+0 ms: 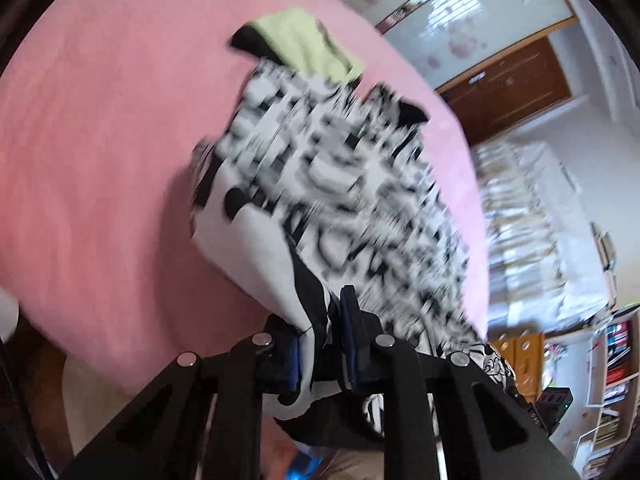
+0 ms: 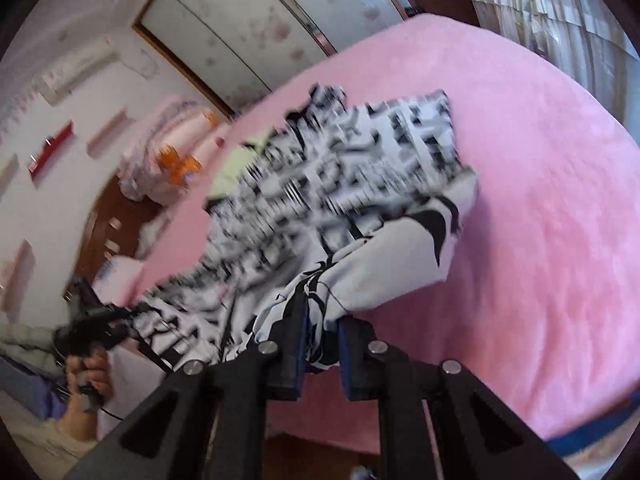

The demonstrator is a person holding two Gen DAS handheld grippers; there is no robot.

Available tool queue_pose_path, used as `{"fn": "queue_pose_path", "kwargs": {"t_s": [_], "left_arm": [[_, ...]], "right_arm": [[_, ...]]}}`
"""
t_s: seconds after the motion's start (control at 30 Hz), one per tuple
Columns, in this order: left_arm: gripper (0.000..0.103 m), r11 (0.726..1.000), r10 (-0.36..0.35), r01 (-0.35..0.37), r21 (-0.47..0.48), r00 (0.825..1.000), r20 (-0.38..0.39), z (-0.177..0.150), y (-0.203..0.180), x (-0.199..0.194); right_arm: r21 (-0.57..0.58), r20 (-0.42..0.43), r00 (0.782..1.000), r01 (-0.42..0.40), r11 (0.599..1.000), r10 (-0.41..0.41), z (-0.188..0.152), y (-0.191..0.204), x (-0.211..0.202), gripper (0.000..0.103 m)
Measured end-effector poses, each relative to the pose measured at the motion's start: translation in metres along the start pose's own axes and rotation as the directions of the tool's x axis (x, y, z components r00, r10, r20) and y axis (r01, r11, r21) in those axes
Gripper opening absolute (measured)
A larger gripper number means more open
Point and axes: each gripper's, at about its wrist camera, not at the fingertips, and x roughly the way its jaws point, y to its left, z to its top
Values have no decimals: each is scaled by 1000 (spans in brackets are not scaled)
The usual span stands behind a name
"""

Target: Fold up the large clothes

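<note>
Left tool point(image 1: 320, 344) and right tool point(image 2: 320, 344) each pinch an edge of the black-and-white patterned garment point(image 1: 340, 176), which hangs blurred above the pink bed point(image 1: 100, 140), its far end near a green cloth point(image 1: 308, 44).

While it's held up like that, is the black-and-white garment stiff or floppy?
Likely floppy: the black-and-white garment sags and bunches between the left gripper and right gripper. Probably light, since two pinches lift it. Its far end drags on the pink bed.
</note>
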Motion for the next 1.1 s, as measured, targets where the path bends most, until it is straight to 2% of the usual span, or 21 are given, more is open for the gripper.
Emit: {"fn": "queue_pose_path", "kwargs": {"t_s": [0.13,0.3,0.4,0.47,0.53,0.63,0.73,0.83,0.97,1.1], "left_arm": [[15,1000,-26,27,-10,998,57,54,-17,2],[20,1000,-20,22,-18,996,83,119,-22,39],[39,1000,14,-13,-7,996,94,149,-18,79],[63,998,62,-63,6,993,95,170,-15,110],[77,995,98,-97,-23,991,94,183,-7,134],[78,993,111,-108,-57,992,61,199,5,167],[78,988,152,-153,18,988,29,204,6,191],[78,962,216,-217,167,976,22,205,-1,211],[78,920,274,-261,292,962,-1,205,-9,238],[78,876,347,-318,364,938,-17,212,-12,266]], "right_arm": [[11,73,996,-51,999,50,59,13,9,12],[89,85,996,-13,996,6,123,-3,58,12],[145,73,996,35,989,-46,149,-24,100,14],[167,52,994,83,982,-93,161,-37,127,17],[203,11,990,139,969,-144,172,-55,158,25],[207,-28,980,198,958,-196,179,-73,185,39],[148,-37,964,266,953,-263,186,-85,202,49],[35,-60,929,368,929,-366,188,-93,214,52],[-48,-136,902,407,912,-410,187,-106,238,52],[-93,-159,896,405,910,-415,188,-108,255,52]]}}
